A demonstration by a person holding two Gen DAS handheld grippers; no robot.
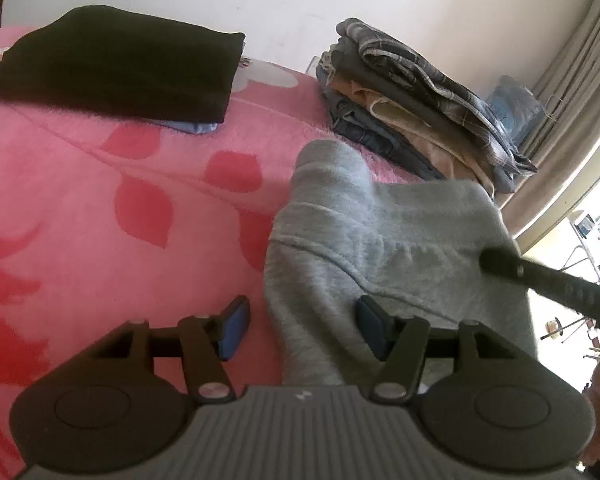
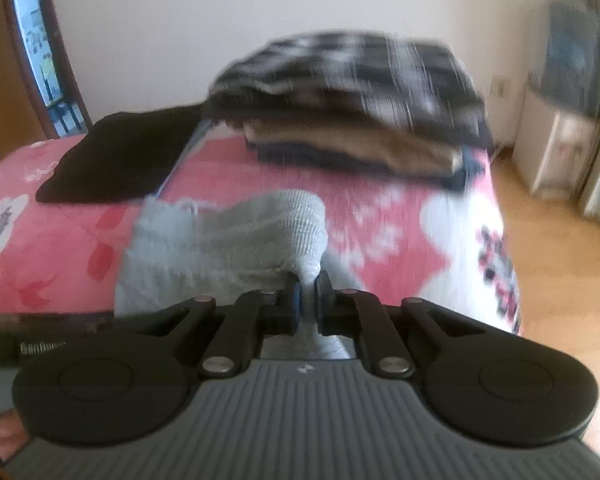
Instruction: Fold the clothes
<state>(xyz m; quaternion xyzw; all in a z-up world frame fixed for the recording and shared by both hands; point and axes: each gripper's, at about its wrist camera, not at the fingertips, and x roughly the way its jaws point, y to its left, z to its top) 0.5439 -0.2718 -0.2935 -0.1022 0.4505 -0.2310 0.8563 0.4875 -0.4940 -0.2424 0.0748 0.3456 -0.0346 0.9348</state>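
Note:
A grey fleece garment (image 1: 380, 232) lies bunched on the pink flowered blanket (image 1: 100, 200). In the left wrist view my left gripper (image 1: 302, 326) is open low over its near left edge. One blue pad (image 1: 234, 328) stands over the blanket and the other over the grey cloth, so the edge of the garment runs between them unpressed. In the right wrist view, which is blurred, my right gripper (image 2: 306, 292) is shut on a pinched fold of the grey garment (image 2: 228, 232) at its near right corner.
A folded black garment (image 1: 112, 64) lies at the back left on a blue one. A stack of folded clothes (image 1: 412, 104) topped by a plaid shirt stands at the back right. The bed's right edge drops to a wooden floor (image 2: 560, 260). A dark rod (image 1: 540, 276) crosses from the right.

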